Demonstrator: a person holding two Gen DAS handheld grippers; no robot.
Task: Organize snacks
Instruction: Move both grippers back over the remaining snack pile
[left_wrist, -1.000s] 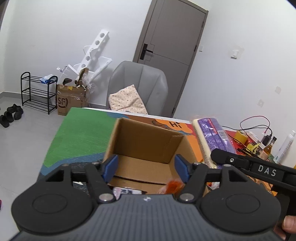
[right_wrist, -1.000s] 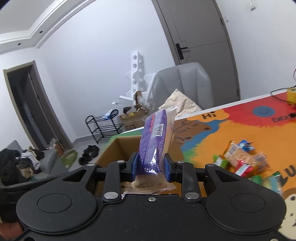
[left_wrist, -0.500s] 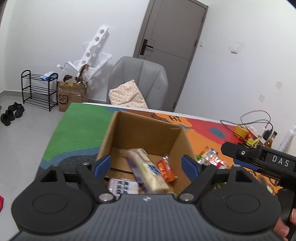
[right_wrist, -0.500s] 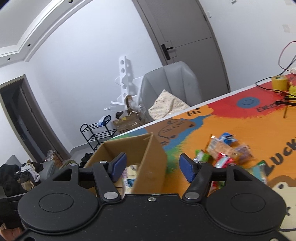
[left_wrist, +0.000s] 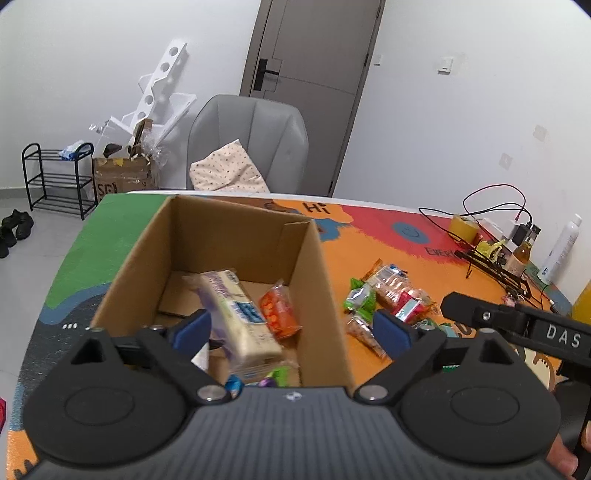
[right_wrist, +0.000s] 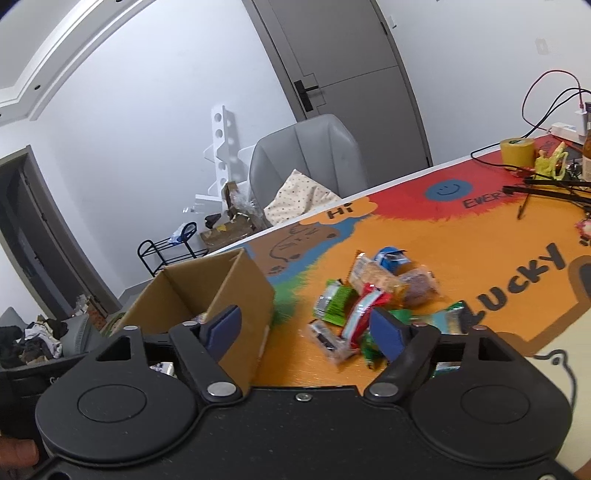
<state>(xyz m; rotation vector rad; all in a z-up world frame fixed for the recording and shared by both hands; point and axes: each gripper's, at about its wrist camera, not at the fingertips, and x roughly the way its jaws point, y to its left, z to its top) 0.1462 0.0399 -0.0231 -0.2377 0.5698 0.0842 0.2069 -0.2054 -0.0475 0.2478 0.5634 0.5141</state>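
Note:
An open cardboard box (left_wrist: 314, 258) (right_wrist: 240, 288) stands on the colourful table mat. Inside it lie a long purple-and-cream snack pack (left_wrist: 236, 314), an orange packet (left_wrist: 279, 314) and a few small wrappers. A pile of loose snack packets (left_wrist: 388, 295) (right_wrist: 369, 299) lies on the orange part of the mat to the right of the box. My left gripper (left_wrist: 291, 328) hovers over the box's right wall, its jaws opening and holding nothing. My right gripper (right_wrist: 306, 328) sits between the box and the pile, jaws opening and empty. Its dark body (left_wrist: 517, 325) shows in the left wrist view.
Cables, a yellow tape roll (right_wrist: 517, 151), a bottle (left_wrist: 521, 251) and a white spray can (left_wrist: 557, 251) crowd the table's far right. A grey chair (left_wrist: 251, 140) with a cushion stands behind the table. Beyond it are a door, a shoe rack (left_wrist: 55, 177) and a floor box.
The right gripper let go of the purple snack pack, which now lies in the box, and swung right toward the loose pile. Both grippers' jaws have widened, and the left view shifted right.

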